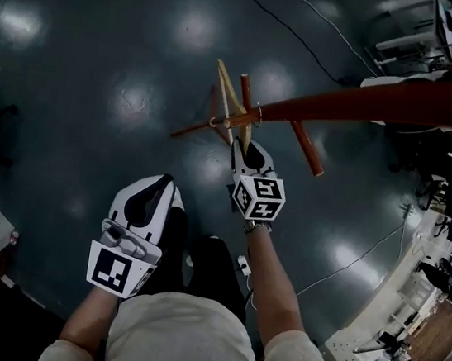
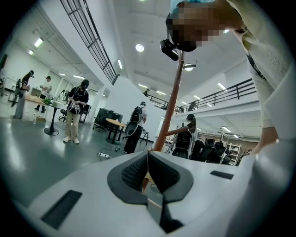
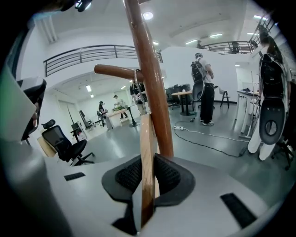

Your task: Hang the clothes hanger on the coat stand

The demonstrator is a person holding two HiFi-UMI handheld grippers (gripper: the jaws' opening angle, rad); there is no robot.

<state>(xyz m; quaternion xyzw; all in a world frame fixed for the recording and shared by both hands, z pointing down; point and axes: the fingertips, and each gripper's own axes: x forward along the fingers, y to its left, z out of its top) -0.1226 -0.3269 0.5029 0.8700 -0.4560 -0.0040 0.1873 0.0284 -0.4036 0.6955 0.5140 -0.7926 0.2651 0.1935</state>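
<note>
The red-brown coat stand [image 1: 363, 99] runs from the right edge down to its pegs [image 1: 305, 149] at mid-frame in the head view. A pale wooden clothes hanger [image 1: 226, 94] lies against it, and my right gripper [image 1: 244, 150] is shut on the hanger's lower end. In the right gripper view the hanger [image 3: 148, 157] stands upright between the pads, next to the stand's pole [image 3: 149, 78]. Its metal hook [image 3: 137, 85] reaches up to a horizontal peg [image 3: 115, 71]. My left gripper [image 1: 161, 187] hangs lower left, away from the stand, shut with nothing in it [image 2: 148, 156].
Cables [image 1: 316, 17] trail over the dark glossy floor. White shelving and equipment [image 1: 389, 324] line the right side. An office chair [image 3: 62, 141] stands left of the stand, and a person [image 3: 206, 90] stands beyond it. More people [image 2: 76, 111] and desks are further off.
</note>
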